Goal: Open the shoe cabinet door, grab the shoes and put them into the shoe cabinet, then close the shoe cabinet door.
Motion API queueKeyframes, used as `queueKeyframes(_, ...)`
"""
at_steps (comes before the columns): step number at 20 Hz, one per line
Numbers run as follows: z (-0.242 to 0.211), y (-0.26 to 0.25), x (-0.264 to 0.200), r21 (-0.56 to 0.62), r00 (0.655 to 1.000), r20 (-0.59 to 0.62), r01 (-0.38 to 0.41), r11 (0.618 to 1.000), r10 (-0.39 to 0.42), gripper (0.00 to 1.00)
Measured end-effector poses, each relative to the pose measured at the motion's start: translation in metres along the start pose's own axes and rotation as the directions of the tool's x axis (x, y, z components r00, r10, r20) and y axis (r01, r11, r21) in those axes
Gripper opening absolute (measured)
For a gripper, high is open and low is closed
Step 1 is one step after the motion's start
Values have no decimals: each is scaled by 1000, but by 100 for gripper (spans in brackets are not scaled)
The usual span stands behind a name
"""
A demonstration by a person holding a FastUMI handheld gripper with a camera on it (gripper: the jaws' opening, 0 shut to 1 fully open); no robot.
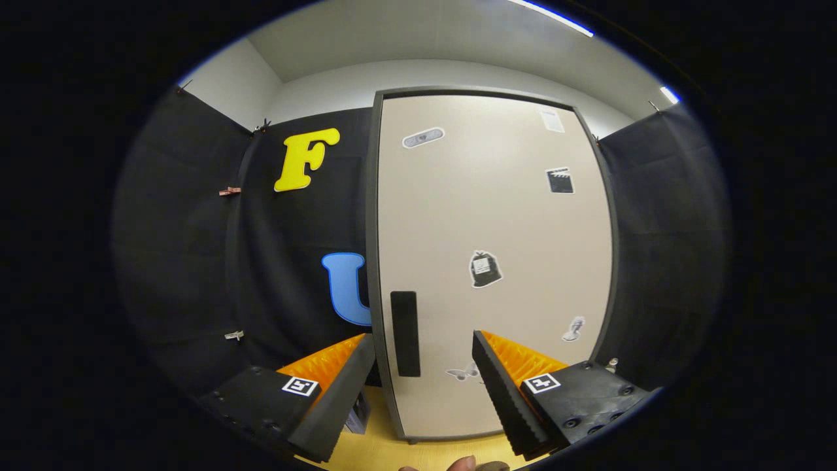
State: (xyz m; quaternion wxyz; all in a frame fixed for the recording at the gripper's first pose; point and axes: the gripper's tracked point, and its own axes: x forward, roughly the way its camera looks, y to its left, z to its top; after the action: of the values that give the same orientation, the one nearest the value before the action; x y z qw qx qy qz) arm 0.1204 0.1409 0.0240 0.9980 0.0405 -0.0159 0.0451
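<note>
The shoe cabinet (490, 196) stands upright straight ahead, a tall beige door in a dark grey frame, with several stickers on it. The door is shut. Its dark vertical handle (405, 333) sits low near the door's left edge, just beyond and between my fingers. My gripper (424, 343) is open, with nothing between the fingers; the left fingertip lies beside the cabinet's left frame and the right one is in front of the lower door. Shoes cannot be made out.
Black cloth walls close in on both sides of the cabinet. A light wooden floor (392, 451) runs under the cabinet's base. A small dark object (357, 415) stands on the floor left of the cabinet, behind my left finger. A person's fingertips (461, 464) show below the gripper.
</note>
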Motion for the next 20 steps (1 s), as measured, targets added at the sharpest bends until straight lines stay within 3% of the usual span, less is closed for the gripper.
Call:
queueKeyframes(5,-29,10,54,-4,999,-41,11,1000,-11,97)
queueKeyframes(7,-39,9,72,-10,998,-52,21,1000,-22,83)
queueKeyframes(10,-53,5,90,-14,995,-86,52,999,-53,81)
queueKeyframes(12,-47,8,91,-8,997,-41,66,998,-67,56)
queueKeyframes(13,-47,9,91,-21,997,-41,69,997,-69,49)
queueKeyframes(14,-42,4,102,-26,995,-37,87,996,-88,49)
queueKeyframes(15,-48,7,92,-23,995,-34,88,996,-89,35)
queueKeyframes(20,-49,8,89,-23,997,-67,35,999,-36,23)
